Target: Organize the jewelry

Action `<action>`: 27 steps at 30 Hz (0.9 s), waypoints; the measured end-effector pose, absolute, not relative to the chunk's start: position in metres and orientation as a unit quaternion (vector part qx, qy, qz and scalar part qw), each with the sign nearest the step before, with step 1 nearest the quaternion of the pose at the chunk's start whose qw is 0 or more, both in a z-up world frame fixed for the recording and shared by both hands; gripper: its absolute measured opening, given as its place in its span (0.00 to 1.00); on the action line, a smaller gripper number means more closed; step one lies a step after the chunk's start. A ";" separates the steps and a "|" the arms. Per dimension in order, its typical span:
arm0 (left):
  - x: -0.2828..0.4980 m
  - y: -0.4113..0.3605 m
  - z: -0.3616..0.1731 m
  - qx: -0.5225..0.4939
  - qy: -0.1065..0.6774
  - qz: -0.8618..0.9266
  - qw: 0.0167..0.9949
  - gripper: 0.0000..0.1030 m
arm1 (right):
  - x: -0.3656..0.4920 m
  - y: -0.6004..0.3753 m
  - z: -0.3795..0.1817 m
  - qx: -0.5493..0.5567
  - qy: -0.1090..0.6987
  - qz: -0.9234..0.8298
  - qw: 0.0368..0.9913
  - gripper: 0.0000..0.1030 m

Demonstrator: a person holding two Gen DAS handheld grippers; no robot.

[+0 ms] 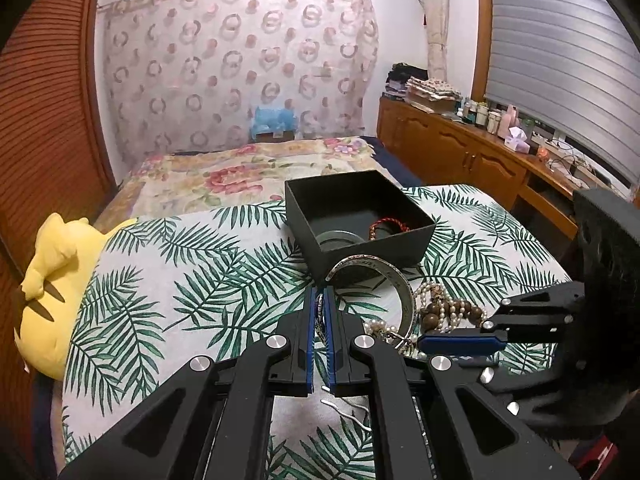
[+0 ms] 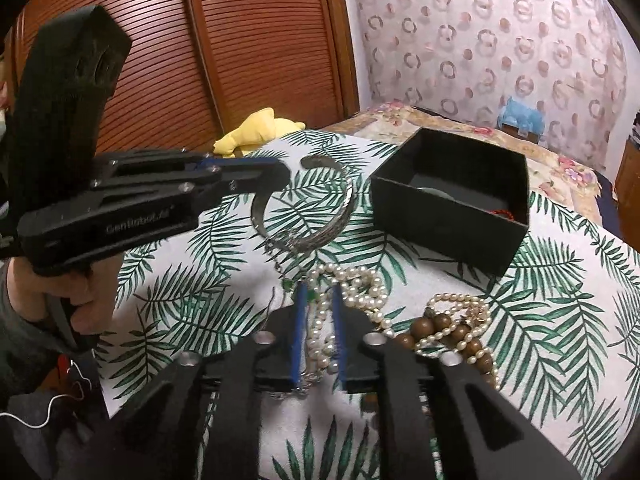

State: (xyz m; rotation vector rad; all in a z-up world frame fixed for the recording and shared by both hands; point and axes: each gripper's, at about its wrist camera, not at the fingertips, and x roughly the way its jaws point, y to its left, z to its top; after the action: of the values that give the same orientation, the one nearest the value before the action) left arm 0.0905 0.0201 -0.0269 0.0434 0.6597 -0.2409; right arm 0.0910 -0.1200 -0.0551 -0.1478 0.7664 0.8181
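My left gripper (image 1: 320,290) is shut on a wide silver bangle (image 1: 384,268), which arcs up to the right just in front of the black box (image 1: 400,248). In the right wrist view this gripper (image 2: 280,172) comes in from the left, clamping one end of the bangle (image 2: 344,208). My right gripper (image 2: 319,288) hovers low over the jewelry pile, slightly open. A pearl necklace (image 2: 360,284) strand lies between its fingers, and they do not visibly pinch it. Brown wooden beads (image 2: 440,324) tangle with more pearls on the right. The box holds a red cord bracelet (image 1: 390,222) and a dark round piece (image 1: 336,238).
Everything sits on a palm-leaf cloth (image 1: 180,280) over a bed. A yellow plush toy (image 1: 60,280) lies at the cloth's left edge. A thin silver chain (image 1: 348,412) lies under my left gripper. A cluttered wooden dresser (image 1: 460,148) stands to the right, and slatted wooden doors stand to the left.
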 end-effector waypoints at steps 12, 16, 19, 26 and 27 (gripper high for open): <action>0.089 0.015 -0.023 0.026 0.320 -0.123 0.939 0.03 | 0.112 -0.120 -0.057 -0.026 0.369 0.404 0.837 0.09; 0.092 0.017 -0.024 0.034 0.321 -0.112 0.940 0.03 | 0.104 -0.129 -0.046 -0.027 0.360 0.404 0.840 0.08; 0.096 0.021 -0.027 0.034 0.325 -0.106 0.939 0.03 | 0.095 -0.134 -0.032 -0.032 0.347 0.405 0.845 0.08; 0.103 0.025 -0.033 0.038 0.331 -0.101 0.938 0.03 | 0.091 -0.153 0.009 -0.033 0.304 0.402 0.863 0.08; 0.104 0.025 -0.034 0.039 0.331 -0.101 0.937 0.03 | 0.093 -0.155 0.014 -0.033 0.300 0.400 0.865 0.08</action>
State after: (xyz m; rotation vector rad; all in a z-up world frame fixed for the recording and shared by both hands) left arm 0.1041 0.0252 -0.0335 0.0791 0.6761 -0.2073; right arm 0.0932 -0.1552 0.0137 -0.0699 0.6280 0.8380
